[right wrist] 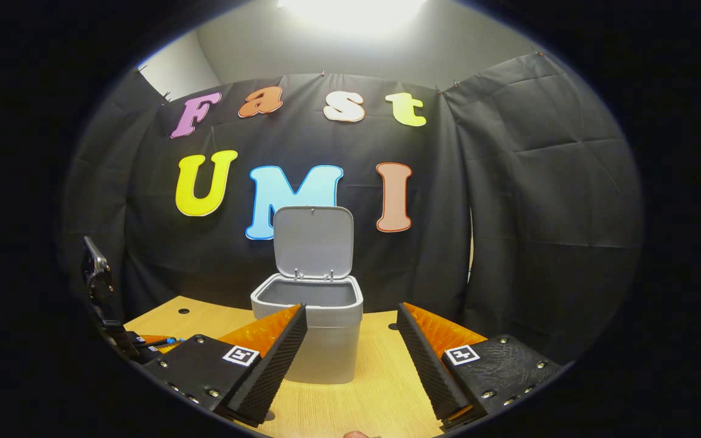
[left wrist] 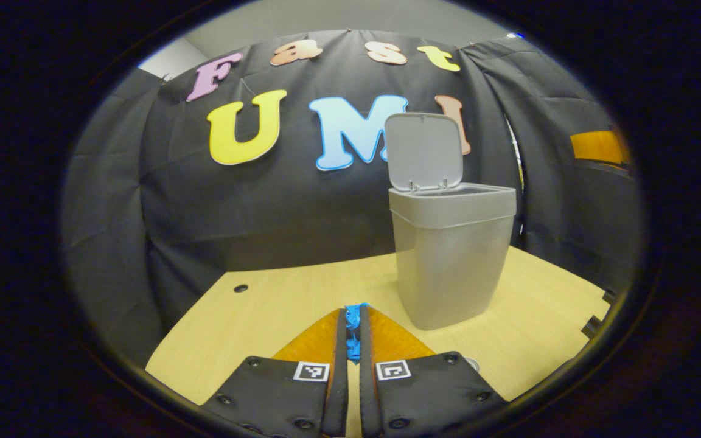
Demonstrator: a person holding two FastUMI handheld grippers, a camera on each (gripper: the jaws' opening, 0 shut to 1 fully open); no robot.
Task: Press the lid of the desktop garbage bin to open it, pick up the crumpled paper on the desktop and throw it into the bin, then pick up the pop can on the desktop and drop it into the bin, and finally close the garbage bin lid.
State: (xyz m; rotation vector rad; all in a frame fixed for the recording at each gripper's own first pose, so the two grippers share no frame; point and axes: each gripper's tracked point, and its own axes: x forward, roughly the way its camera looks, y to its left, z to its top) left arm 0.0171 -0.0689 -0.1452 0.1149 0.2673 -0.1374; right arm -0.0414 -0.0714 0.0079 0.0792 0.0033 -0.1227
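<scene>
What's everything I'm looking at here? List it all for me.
garbage bin: one, grey, standing on the table toward the back wall.
lid: one, grey, hinged upright at the bin's rear, open.
table: one, light wood, with a small dark hole near its back edge.
booth wall: black cloth behind and beside the table.
left claw: one, fingers closed together, low over the table beside the bin; also visible at the left edge of the right gripper view.
right claw: one, fingers spread wide, empty, facing the bin.

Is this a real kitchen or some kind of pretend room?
Probably a small recording booth, not a kitchen. Black cloth hangs as the wall, a bare wooden desk holds just a grey bin with its lid up, and a hand-held gripper points at it.
</scene>
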